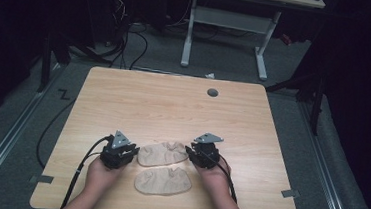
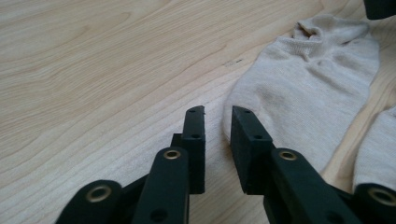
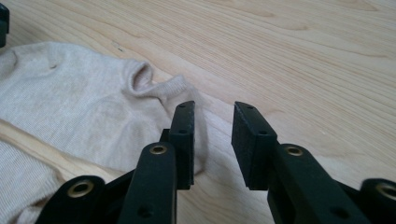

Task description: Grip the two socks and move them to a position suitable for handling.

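Two beige ankle socks lie flat near the table's front edge, the farther sock (image 1: 162, 153) just beyond the nearer sock (image 1: 163, 180). My left gripper (image 1: 132, 153) sits at the farther sock's left end. In the left gripper view its jaws (image 2: 218, 112) stand a little apart with bare wood between them, and the sock (image 2: 303, 88) lies just to their right. My right gripper (image 1: 189, 152) is at the same sock's right end, by the cuff. Its jaws (image 3: 214, 107) are apart and hold nothing, with the sock's cuff edge (image 3: 154, 88) beside one jaw.
The light wooden table (image 1: 173, 103) has a grey cable hole (image 1: 212, 92) toward its far edge. Beyond it stand a white desk frame (image 1: 227, 22) and floor cables (image 1: 129, 35). A piece of the nearer sock (image 2: 378, 144) shows at the right edge of the left gripper view.
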`<state>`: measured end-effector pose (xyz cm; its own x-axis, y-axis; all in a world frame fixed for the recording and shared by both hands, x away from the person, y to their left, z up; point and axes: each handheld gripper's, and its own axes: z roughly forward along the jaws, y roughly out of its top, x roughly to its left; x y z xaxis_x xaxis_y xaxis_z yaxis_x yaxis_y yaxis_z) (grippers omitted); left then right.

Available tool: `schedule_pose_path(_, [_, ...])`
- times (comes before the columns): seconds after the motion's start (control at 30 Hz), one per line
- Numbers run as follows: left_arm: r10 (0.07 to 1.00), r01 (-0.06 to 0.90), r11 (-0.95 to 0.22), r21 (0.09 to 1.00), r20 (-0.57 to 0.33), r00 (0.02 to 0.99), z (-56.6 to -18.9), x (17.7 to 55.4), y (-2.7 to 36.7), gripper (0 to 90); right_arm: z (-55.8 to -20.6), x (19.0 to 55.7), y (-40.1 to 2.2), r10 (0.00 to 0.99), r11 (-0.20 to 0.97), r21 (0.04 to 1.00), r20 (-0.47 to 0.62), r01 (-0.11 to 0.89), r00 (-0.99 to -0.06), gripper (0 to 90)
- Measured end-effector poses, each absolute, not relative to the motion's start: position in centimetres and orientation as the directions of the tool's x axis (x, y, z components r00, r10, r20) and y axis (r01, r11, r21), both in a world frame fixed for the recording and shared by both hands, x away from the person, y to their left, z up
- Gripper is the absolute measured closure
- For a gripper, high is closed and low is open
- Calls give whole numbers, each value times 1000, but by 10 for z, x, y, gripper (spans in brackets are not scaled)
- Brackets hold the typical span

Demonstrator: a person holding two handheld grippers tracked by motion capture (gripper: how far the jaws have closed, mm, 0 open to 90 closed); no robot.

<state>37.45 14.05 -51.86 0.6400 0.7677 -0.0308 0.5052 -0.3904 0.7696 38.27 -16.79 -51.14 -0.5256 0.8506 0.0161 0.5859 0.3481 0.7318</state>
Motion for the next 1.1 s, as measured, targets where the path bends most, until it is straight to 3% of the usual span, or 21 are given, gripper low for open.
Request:
schedule_pose_path(0.27, [771, 526, -385, 758, -50, 635, -524, 371, 137, 594, -515, 374, -177, 848, 334, 754, 22, 566, -530, 632])
schedule_pose_path(0.5, [778, 548, -376, 748, -67, 625, -532, 371, 129, 588, -518, 374, -166, 843, 333, 757, 29, 563, -538, 600])
schedule_pose_path(0.7, [783, 560, -362, 745, -82, 616, -532, 375, 127, 735, -528, 382, -166, 846, 352, 713, 35, 606, -533, 679])
schedule_pose_path(0.73, [783, 558, -358, 749, -85, 616, -532, 375, 126, 801, -528, 382, -166, 841, 353, 712, 44, 608, -540, 791])
schedule_pose_path(0.8, [786, 551, -359, 753, -75, 614, -532, 375, 124, 858, -526, 381, -166, 835, 363, 709, 40, 605, -549, 855])
schedule_pose_path(1.1, [783, 504, -339, 795, -58, 619, -520, 370, 125, 867, -517, 371, -170, 830, 352, 757, 20, 550, -558, 865])
